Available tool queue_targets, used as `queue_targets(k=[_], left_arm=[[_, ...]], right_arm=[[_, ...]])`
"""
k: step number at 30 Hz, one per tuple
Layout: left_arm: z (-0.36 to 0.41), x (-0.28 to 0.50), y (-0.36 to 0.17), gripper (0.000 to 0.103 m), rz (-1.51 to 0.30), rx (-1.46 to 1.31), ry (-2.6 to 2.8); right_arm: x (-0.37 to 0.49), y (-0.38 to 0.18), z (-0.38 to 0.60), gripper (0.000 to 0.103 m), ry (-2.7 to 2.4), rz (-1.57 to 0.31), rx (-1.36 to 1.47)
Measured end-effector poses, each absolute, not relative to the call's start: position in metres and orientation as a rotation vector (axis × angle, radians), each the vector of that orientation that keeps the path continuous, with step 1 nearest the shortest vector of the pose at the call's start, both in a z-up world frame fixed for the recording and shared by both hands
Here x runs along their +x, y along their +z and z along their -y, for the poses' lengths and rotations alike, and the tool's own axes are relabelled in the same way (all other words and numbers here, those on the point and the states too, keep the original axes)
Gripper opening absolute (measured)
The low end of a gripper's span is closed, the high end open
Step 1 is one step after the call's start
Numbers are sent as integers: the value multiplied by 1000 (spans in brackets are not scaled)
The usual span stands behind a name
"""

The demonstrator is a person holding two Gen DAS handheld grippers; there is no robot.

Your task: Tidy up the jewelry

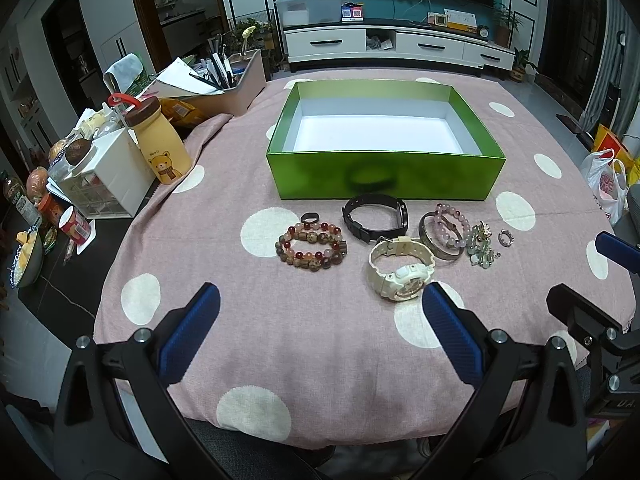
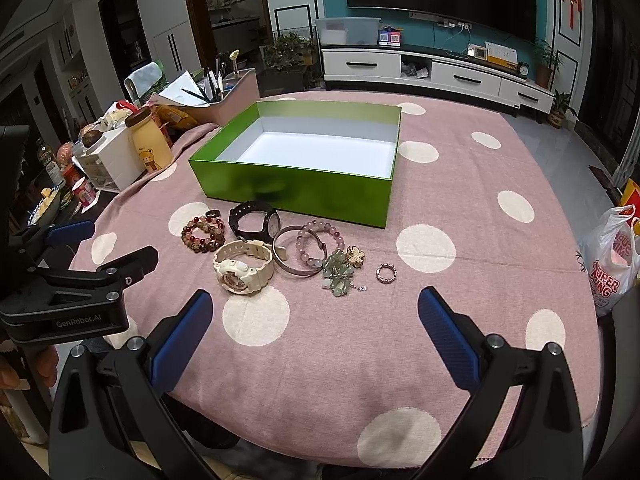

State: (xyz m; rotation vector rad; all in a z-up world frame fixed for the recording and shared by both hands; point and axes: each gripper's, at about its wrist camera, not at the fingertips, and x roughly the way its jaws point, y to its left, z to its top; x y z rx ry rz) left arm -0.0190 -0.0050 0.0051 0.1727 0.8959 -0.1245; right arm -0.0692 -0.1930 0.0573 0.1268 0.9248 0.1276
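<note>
An empty green box point(image 1: 384, 178) point(image 2: 296, 192) with a white inside stands on the pink dotted cloth. In front of it lie a brown-red bead bracelet point(image 1: 311, 249) point(image 2: 203, 233), a small black ring point(image 1: 309, 217), a black watch point(image 1: 376, 216) point(image 2: 254, 220), a white watch point(image 1: 400, 274) point(image 2: 243, 266), a metal bangle point(image 2: 294, 254), a pink bead bracelet point(image 1: 452, 226) point(image 2: 320, 242), a green charm piece point(image 1: 480, 250) point(image 2: 340, 274) and a sparkly ring point(image 1: 506, 238) point(image 2: 387, 273). My left gripper point(image 1: 320, 308) and right gripper point(image 2: 316, 308) hover open near the table's front, holding nothing.
Clutter fills the table's left side: a yellow bear bottle point(image 1: 162, 148), a white drawer unit point(image 1: 106, 184), a pen holder point(image 1: 236, 88), food packets. A plastic bag point(image 2: 612, 260) hangs at the right. A TV cabinet point(image 1: 400, 44) stands beyond.
</note>
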Motion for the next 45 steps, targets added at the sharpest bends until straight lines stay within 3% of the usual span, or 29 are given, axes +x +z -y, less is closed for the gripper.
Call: queue_targets(k=[30,45], left_arm=[[5,-20,2,101,-903,164,-129],[-36,0,-20,101,-941,-46,-188]], right_arm=[[-69,56,192,102,127,-926,130],[-65,34,229,102,139,-919,242]])
